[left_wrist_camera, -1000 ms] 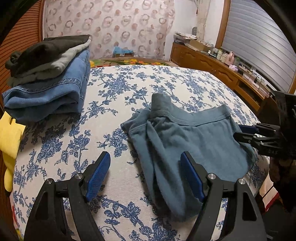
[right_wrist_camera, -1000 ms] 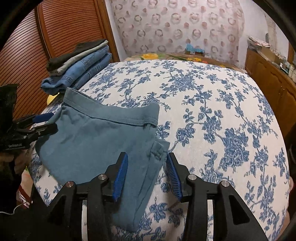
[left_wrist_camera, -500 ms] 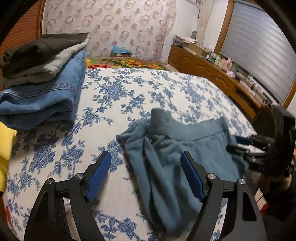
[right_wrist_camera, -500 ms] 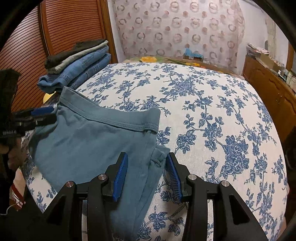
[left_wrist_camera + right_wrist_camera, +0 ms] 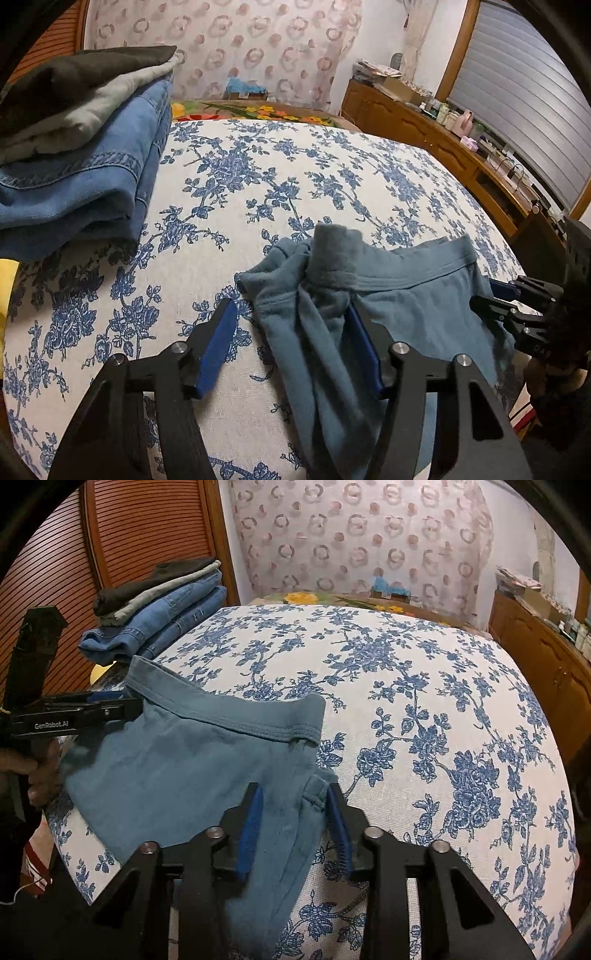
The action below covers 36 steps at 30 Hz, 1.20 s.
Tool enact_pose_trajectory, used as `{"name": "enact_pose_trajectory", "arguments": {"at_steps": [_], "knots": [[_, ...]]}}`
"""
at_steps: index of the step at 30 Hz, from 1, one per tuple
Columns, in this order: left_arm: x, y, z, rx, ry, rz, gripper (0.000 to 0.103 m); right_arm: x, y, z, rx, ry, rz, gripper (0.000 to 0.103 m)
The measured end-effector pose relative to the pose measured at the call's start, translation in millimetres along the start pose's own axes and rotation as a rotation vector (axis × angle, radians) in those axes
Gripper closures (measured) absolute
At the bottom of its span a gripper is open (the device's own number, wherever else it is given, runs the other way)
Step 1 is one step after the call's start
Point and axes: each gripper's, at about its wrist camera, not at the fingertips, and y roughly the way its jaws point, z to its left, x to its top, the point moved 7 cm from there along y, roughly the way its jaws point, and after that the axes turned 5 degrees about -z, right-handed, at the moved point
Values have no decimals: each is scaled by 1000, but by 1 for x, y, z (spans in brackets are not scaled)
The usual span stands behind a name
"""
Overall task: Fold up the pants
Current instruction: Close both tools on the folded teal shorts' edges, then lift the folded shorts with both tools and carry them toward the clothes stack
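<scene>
- Taking the blue-flowered bed cover [image 5: 229, 206] as the landmark: at its far left corner sits a stack of folded clothes [image 5: 85, 155], denim under grey and dark layers, well apart from the work.
- The left gripper [image 5: 291, 345] hovers near the cover's front edge. Its jaws have just been closing and have slid over the bunched left end of the teal pants [image 5: 417, 306]; a ridge of cloth now lies between the blue pads, where a second ago the left pad stood over bare cover. The pads do not yet press the cloth, so this claw is released.
- The pants lie on the front part of the cover, waistband [image 5: 236, 720] toward the cover's middle, one end crumpled into a raised lump, the rest fairly flat and draping over the front edge.
- The right gripper [image 5: 293, 821] stands over the pants' other end, at the corner nearest the cover's front edge. Its jaws have just been closing too, narrowing around a fold of fabric; a gap shows on each side, so it is not clenched yet.
- My reading: both claws are closing on opposite ends, so the pinch comes next, then a lift to fold.
</scene>
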Motion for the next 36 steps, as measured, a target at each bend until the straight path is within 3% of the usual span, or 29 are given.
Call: {"name": "enact_pose_trajectory", "arguments": {"at_steps": [5, 8, 27, 36], "knots": [[-1, 0, -8, -68, 11, 6, 78, 0, 1, 5, 39, -2, 4, 90], [1, -6, -13, -74, 25, -17, 88, 1, 1, 7, 41, -15, -1, 93], [30, -70, -44, -90, 69, -209, 90, 19, -44, 16, 47, -65, -149, 93], [39, -81, -52, -97, 107, -244, 90, 31, -53, 19, 44, -115, -178, 94]]}}
